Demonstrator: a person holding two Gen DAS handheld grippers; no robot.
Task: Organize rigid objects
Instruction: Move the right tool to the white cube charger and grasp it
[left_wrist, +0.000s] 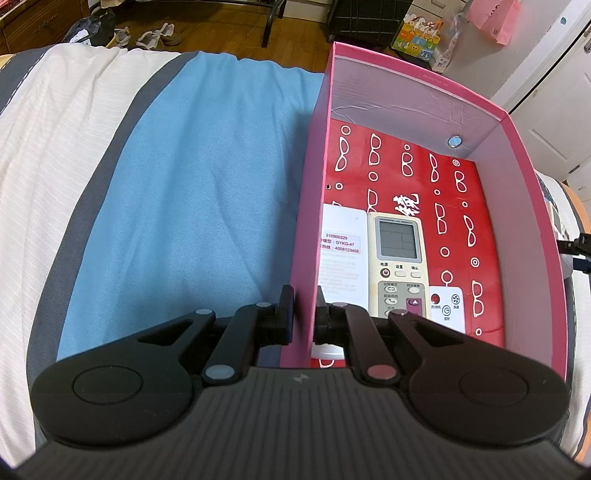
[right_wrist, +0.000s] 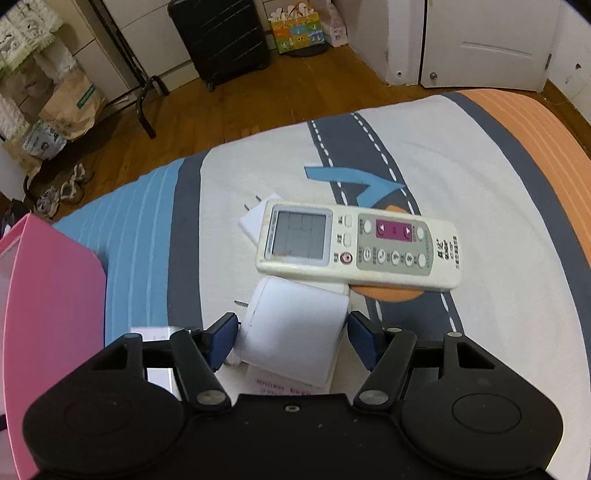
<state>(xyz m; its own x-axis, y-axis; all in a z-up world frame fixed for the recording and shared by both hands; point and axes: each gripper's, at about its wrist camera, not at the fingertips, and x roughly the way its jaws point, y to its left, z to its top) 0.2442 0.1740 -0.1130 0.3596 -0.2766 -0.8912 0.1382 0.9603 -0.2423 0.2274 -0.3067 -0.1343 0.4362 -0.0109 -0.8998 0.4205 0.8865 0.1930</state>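
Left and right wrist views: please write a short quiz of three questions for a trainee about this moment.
1. True or false: the left gripper clamps a side wall of the pink box.
2. What lies between the fingers of the right gripper? A) a shoe B) white plug adapter C) a cup
3. Fill in: the cream air-conditioner remote on the bedspread lies partly over a second white ____.

Key: 1 true; 2 B; 3 plug adapter.

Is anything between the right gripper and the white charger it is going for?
Nothing visible. The right gripper already has its fingers either side of the white charger. The remote lies just beyond it, possibly overlapping its far edge.
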